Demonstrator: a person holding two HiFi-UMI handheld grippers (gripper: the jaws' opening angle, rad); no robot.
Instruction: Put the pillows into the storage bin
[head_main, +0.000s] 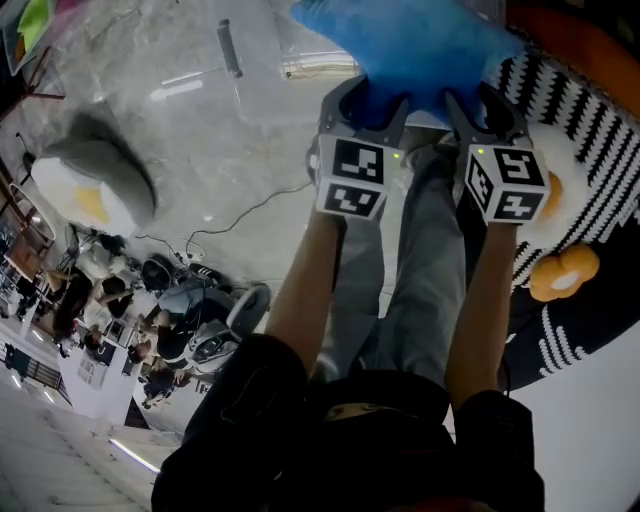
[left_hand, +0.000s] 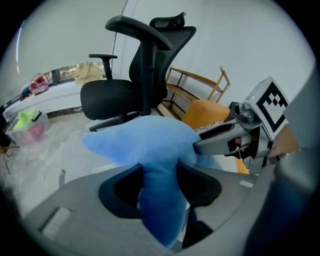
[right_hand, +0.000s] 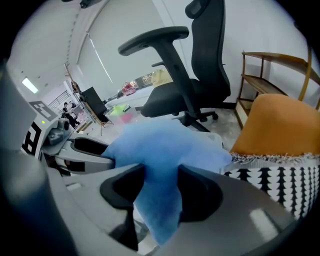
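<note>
Your left gripper (head_main: 366, 108) and right gripper (head_main: 487, 112) sit side by side. Each one's jaws pinch a fold of the blue pillow (head_main: 400, 40), holding it above the pale floor (head_main: 200, 150).

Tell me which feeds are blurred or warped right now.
Head view: motion blur smears the egg pillow, glare streaks the clear bin. Left gripper view: fisheye-bent, dark corners, blue pillow fairly sharp. Right gripper view: same bending, same dark corners.
</note>
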